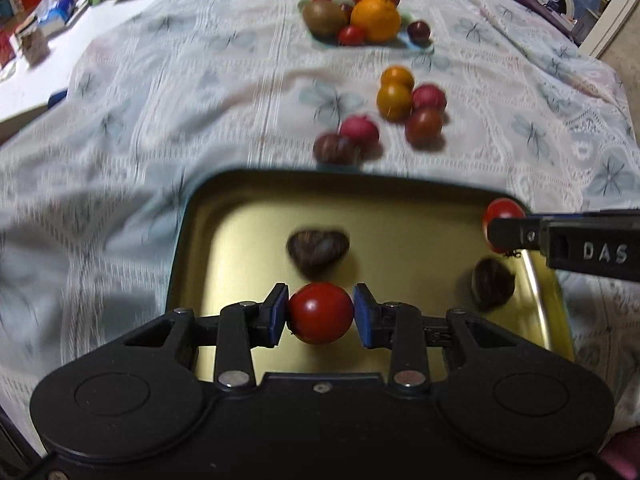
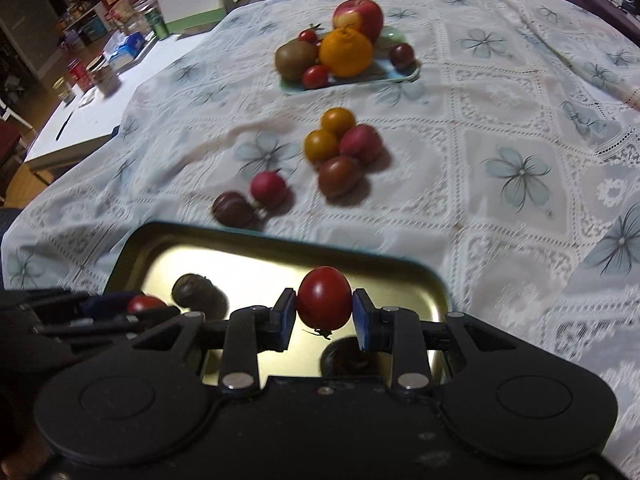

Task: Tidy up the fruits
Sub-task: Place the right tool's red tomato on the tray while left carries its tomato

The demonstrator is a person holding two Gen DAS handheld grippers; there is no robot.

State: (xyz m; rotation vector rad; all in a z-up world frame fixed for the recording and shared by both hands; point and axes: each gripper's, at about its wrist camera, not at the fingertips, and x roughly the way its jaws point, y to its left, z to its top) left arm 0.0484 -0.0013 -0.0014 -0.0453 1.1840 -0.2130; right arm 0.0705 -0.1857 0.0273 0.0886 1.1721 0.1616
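My left gripper (image 1: 321,313) is shut on a red cherry tomato (image 1: 321,312) above the near part of a gold metal tray (image 1: 240,216). My right gripper (image 2: 325,312) is shut on another red cherry tomato (image 2: 325,298) over the same tray (image 2: 256,258), and it shows at the right edge of the left wrist view (image 1: 504,232). Two dark chestnuts (image 1: 318,250) (image 1: 493,284) lie in the tray. The left gripper with its tomato (image 2: 146,304) shows at the left of the right wrist view.
Loose on the flowered tablecloth (image 2: 500,128) beyond the tray lie several small fruits (image 2: 340,152) and a chestnut (image 2: 232,208). Further back a pale plate (image 2: 400,76) holds an apple, an orange, a kiwi and small tomatoes. A cluttered white side table (image 2: 100,96) stands left.
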